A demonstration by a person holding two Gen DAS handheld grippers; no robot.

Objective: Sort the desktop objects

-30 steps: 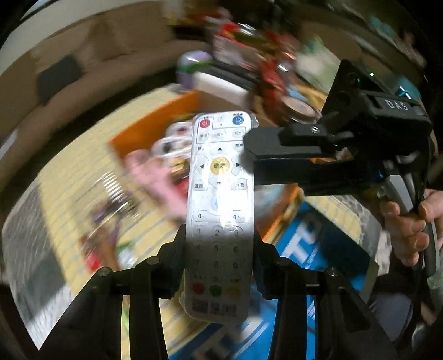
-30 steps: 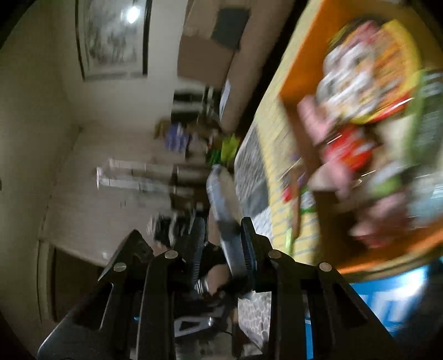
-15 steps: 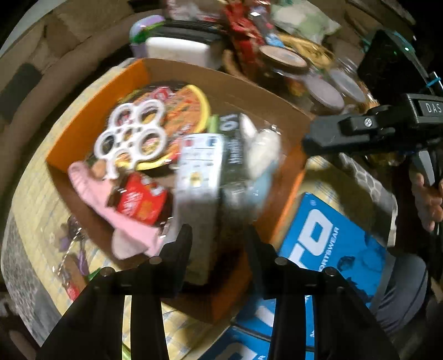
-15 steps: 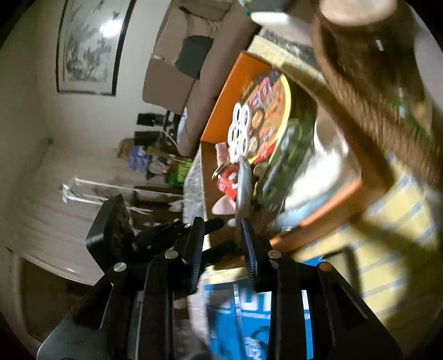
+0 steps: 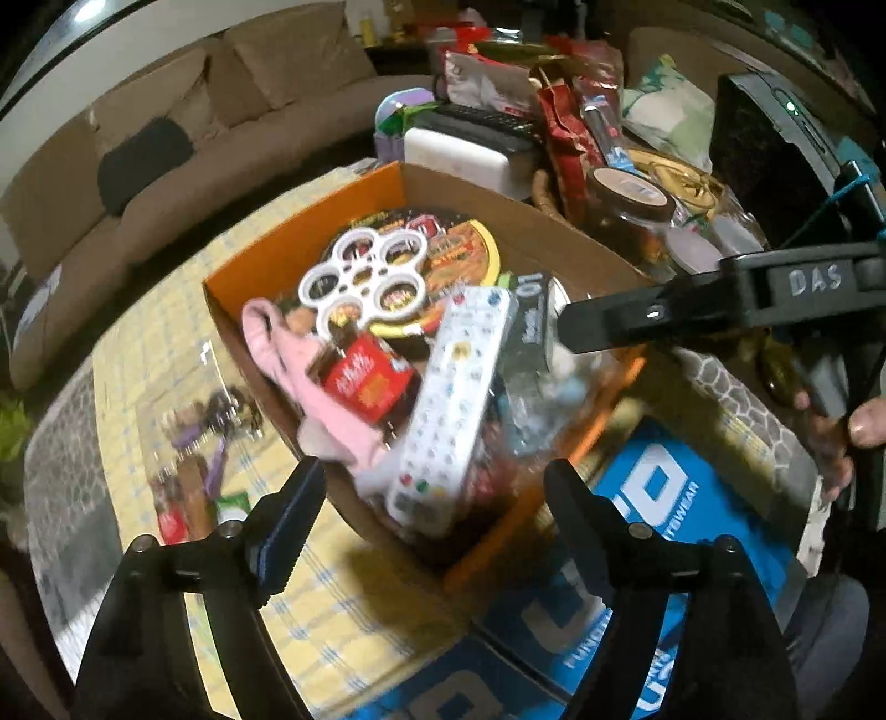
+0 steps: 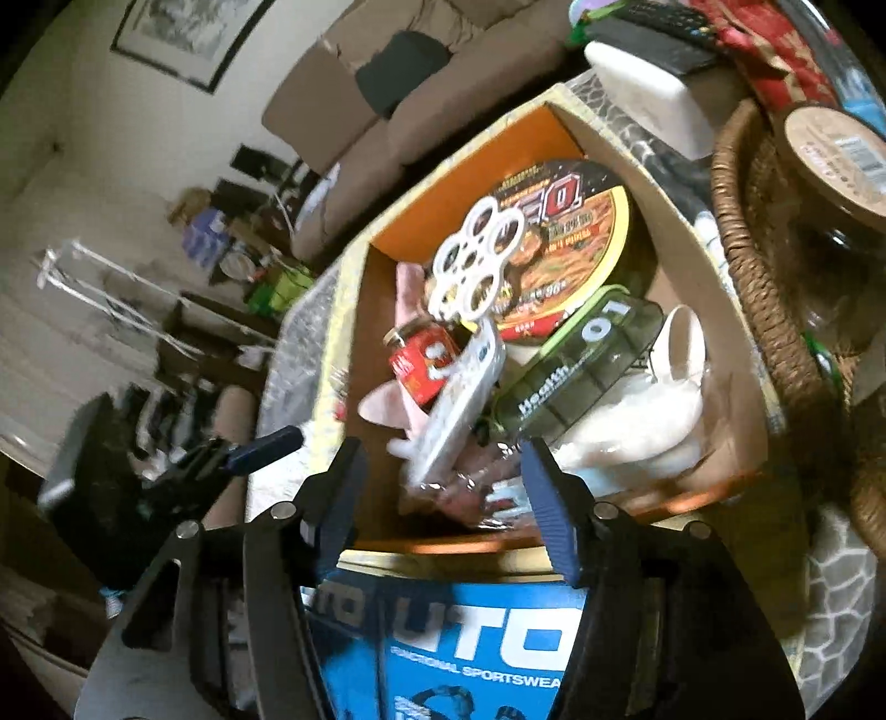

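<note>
With the remote control [image 5: 451, 399] lying loose in the cardboard box [image 5: 310, 232], both opening, empty grippers [image 5: 426, 498] [image 6: 443, 487] should be lifted clear

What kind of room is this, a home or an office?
Most likely a home living room: a brown sofa by the wall, a framed picture above it, and a cardboard box of snacks and household things on a cluttered table.
</note>
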